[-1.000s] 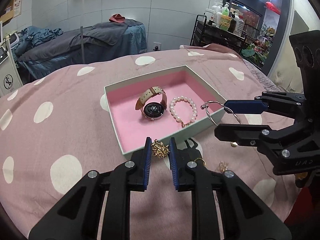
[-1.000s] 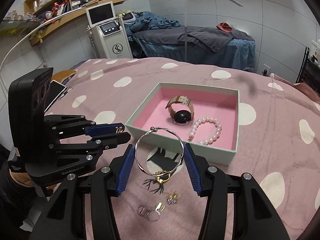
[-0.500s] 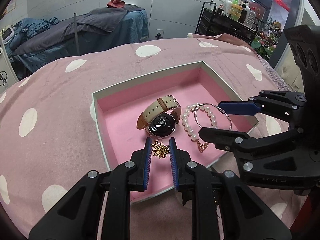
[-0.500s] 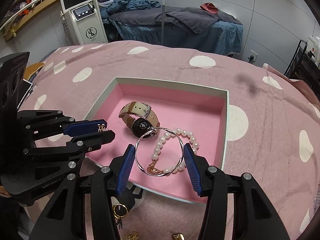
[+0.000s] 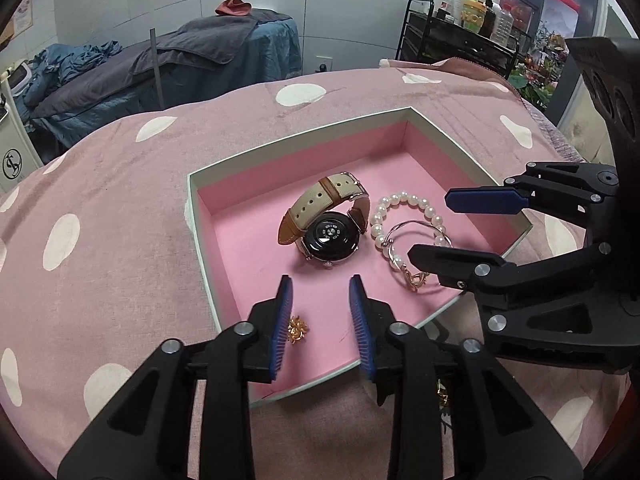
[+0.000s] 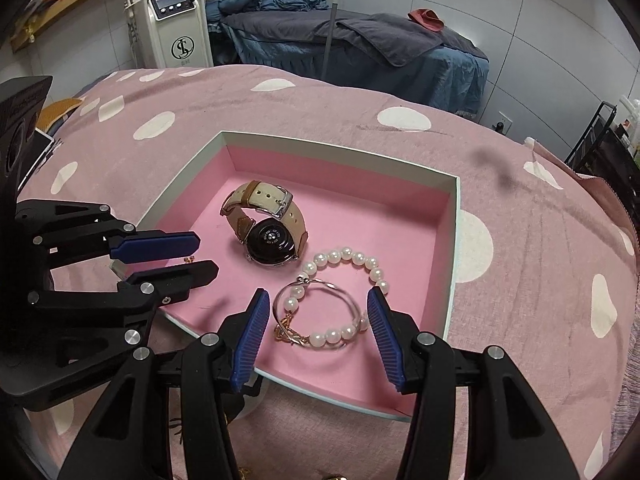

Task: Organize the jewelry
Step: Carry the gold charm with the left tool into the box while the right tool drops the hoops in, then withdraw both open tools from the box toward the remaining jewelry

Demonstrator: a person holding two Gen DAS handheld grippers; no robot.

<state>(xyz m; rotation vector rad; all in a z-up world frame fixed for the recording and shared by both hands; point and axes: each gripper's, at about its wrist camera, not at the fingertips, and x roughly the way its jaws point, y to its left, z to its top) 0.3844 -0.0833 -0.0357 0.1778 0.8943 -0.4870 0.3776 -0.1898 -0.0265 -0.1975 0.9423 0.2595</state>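
Note:
An open box (image 5: pixel 196 216) with pink lining lies on the dotted bedspread. In it are a tan-strapped watch (image 5: pixel 328 232) and a pearl bracelet (image 5: pixel 404 200). My left gripper (image 5: pixel 320 292) hovers over the box's near corner with its jaws opening. A gold flower brooch (image 5: pixel 298 328) lies loose on the lining beside the left pad. My right gripper (image 6: pixel 316 304) is shut on a thin silver bangle (image 6: pixel 332 286), held low over the pearl bracelet (image 6: pixel 348 256). From the right wrist, the left gripper (image 6: pixel 204 256) reaches in at the box's (image 6: pixel 340 148) left side, near the watch (image 6: pixel 272 240).
Small gold pieces (image 5: pixel 442 396) lie on the pink bedspread (image 5: pixel 100 200) just in front of the box. Behind stand a massage bed (image 6: pixel 360 40), a white machine (image 6: pixel 176 28) and a black trolley with bottles (image 5: pixel 460 28).
Both grippers came forward and down from over the bedspread into the box. The left jaws parted and the brooch dropped from between them onto the lining. The bangle stays in the right jaws.

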